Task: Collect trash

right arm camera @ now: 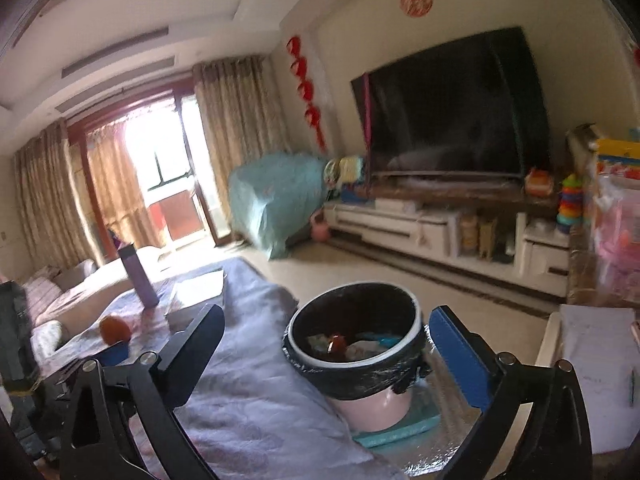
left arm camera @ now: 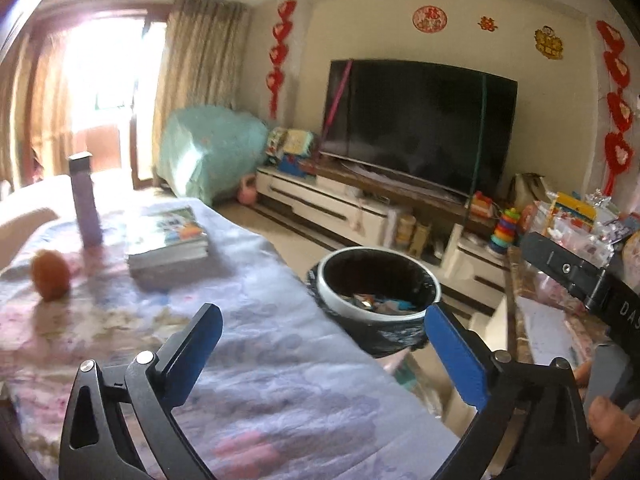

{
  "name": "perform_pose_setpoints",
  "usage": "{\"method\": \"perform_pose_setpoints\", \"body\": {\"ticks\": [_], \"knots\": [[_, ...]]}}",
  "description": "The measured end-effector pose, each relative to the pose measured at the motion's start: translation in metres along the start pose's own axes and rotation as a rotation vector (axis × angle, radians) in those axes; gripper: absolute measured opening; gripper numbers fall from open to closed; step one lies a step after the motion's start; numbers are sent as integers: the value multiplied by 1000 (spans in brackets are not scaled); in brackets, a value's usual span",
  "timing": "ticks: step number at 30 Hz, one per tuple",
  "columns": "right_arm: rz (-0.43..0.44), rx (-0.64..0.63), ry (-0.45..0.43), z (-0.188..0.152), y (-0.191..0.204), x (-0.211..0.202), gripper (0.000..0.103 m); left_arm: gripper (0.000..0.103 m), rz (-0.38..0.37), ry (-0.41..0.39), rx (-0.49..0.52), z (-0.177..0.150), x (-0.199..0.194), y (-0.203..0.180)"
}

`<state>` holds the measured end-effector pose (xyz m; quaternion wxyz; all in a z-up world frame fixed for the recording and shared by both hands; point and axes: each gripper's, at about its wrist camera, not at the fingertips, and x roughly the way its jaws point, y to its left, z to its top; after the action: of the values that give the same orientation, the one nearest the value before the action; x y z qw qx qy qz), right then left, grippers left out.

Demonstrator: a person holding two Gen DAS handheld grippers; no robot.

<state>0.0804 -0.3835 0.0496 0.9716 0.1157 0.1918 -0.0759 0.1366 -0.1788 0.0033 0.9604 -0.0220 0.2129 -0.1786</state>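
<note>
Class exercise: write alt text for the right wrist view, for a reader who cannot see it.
An open, empty right gripper faces a round trash bin lined with a black bag and holding scraps, beside a cloth-covered table. On the table stand a purple bottle and an orange fruit; a dark television hangs beyond.

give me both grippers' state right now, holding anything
left gripper: open, jaws wide, nothing between them.
right gripper: open, jaws wide, holding nothing; the bin sits beyond them.
</note>
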Motion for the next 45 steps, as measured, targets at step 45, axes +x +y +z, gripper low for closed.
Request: {"method": "perform_pose_setpoints", "body": {"ticks": [45], "knots": [[-100, -118, -60, -51, 10, -24, 103, 102, 177, -123, 45, -43, -30, -5]]}}
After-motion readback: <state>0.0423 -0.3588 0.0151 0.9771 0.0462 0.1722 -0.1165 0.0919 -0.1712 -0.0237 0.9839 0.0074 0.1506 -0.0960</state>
